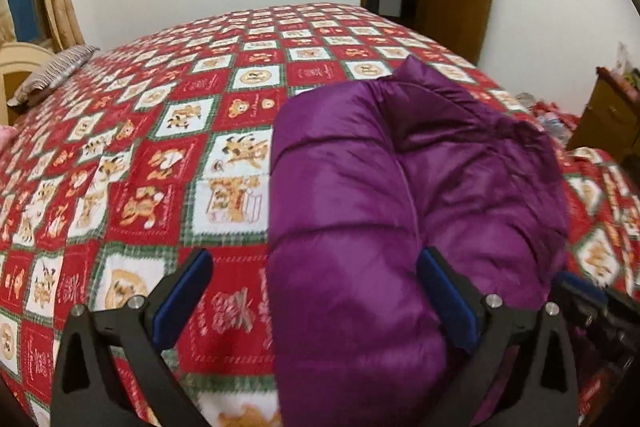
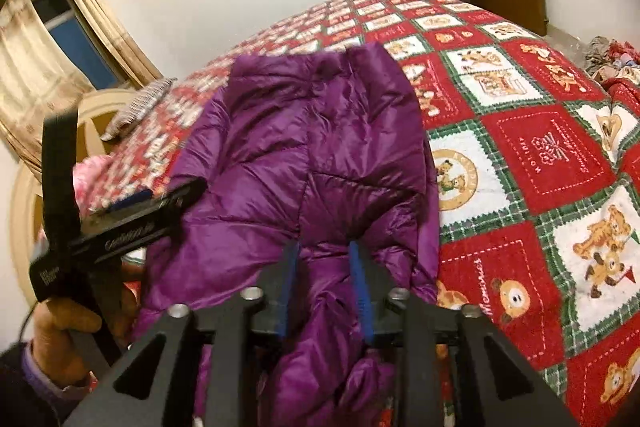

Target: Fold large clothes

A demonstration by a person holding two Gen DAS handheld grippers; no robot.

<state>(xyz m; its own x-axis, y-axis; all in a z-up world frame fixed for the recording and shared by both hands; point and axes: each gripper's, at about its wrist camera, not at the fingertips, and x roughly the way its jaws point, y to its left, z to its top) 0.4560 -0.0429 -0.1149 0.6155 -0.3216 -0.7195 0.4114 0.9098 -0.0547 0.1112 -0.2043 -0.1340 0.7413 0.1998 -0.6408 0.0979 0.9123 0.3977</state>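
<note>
**Puffy purple jacket on the bed, grip notes**

Starting closest in: my right gripper (image 2: 326, 291) has a ridge of the purple down jacket (image 2: 312, 155) sitting between its fingers. They're only partly spread, and I honestly can't tell if the pads are pinching the fabric or just straddling it.

My left gripper (image 1: 316, 303) is wide open with nothing held. Its right finger (image 1: 448, 303) rests against the jacket's near bulge, and the left finger hangs over bare bedspread (image 1: 140, 155).

Past the fingers, the jacket lies bunched up and partly doubled over on the bed, stretching away from me.

Handling guess: light, squashy and springy, with a slick shiny shell, so folds will probably want to puff back open. I'd grab a stitched seam or the hem edge, not a fat quilted panel.

Further off there's a striped pillow (image 1: 52, 75) near the headboard.
</note>
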